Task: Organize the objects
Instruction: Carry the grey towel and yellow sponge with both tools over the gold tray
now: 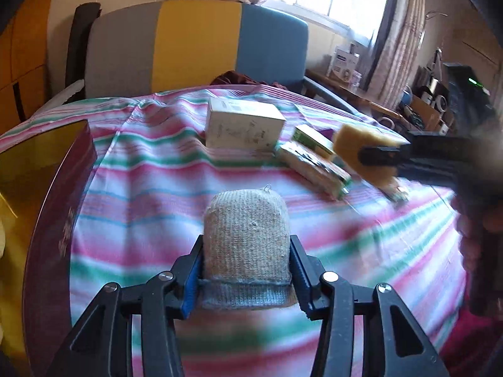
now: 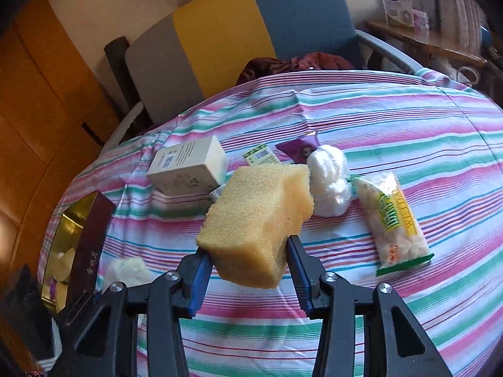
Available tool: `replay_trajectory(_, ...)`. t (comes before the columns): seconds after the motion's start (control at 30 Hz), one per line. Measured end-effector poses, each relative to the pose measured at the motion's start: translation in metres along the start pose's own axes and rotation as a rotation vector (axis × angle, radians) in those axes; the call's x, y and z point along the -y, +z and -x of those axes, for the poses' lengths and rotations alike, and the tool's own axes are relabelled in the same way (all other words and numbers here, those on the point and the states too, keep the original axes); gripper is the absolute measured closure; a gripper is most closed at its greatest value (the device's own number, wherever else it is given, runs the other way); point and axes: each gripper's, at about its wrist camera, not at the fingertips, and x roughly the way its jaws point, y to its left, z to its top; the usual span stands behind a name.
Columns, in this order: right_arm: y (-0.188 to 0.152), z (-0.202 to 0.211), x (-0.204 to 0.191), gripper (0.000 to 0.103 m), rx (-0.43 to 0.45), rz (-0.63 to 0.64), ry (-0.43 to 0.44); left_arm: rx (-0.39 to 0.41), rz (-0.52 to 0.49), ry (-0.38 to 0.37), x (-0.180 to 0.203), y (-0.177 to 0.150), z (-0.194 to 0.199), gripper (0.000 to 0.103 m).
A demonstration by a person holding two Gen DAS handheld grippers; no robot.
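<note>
The left gripper [image 1: 246,270] is clamped on a knitted beige scouring pad [image 1: 246,238] with a grey band at its near end, held above the striped cloth [image 1: 141,194] that covers the counter. The right gripper [image 2: 248,270] grips a yellow sponge [image 2: 256,223], lifted clear of the cloth; in the left wrist view the same sponge [image 1: 355,147] shows at the right, blurred.

At the counter's left edge stands an open maroon box [image 2: 89,245] with a gold lining; its side bears gold Chinese characters, too small to read surely. Some pale items lie inside it. Just beside its near end lies a white fluffy wad [image 2: 129,270].

Towards the far middle of the counter sits a white carton [image 2: 188,169] with a barcode and lines of print too small to read. Behind the sponge lie a small green-and-white packet [image 2: 261,154] and a purple sachet [image 2: 301,147]. A white knitted ball [image 2: 330,182] lies beside them, touching a clear snack bag [image 2: 393,220] with a green label reading "WEIDA" alongside large Chinese characters.

Beyond the far edge stands a chair [image 2: 220,37] in grey, yellow and blue panels.
</note>
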Motion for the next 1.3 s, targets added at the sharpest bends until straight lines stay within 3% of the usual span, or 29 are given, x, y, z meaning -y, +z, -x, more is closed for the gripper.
replay_trajectory(0.23,-0.003,0.007,-0.013,0.056,0.039,0.056,0.01,0.03,-0.027,-0.061,-0.004,-0.015,0.05,0.054)
replay_trajectory(0.4,-0.004,0.006,-0.021,0.056,0.045,0.091,0.017,0.082,-0.025,-0.042,-0.019,-0.012,0.084,0.054)
replay_trajectory(0.7,-0.008,0.014,-0.033,0.056,0.093,0.139,0.07,0.125,0.101,0.017,-0.079,-0.009,0.125,0.054)
replay_trajectory(1.03,-0.012,0.02,-0.047,0.056,0.145,0.204,0.074,-0.009,0.233,0.104,-0.153,-0.021,0.114,0.053)
replay_trajectory(1.3,-0.02,0.021,-0.064,0.056,0.159,0.257,0.115,-0.132,0.236,0.204,-0.18,-0.037,0.096,0.052)
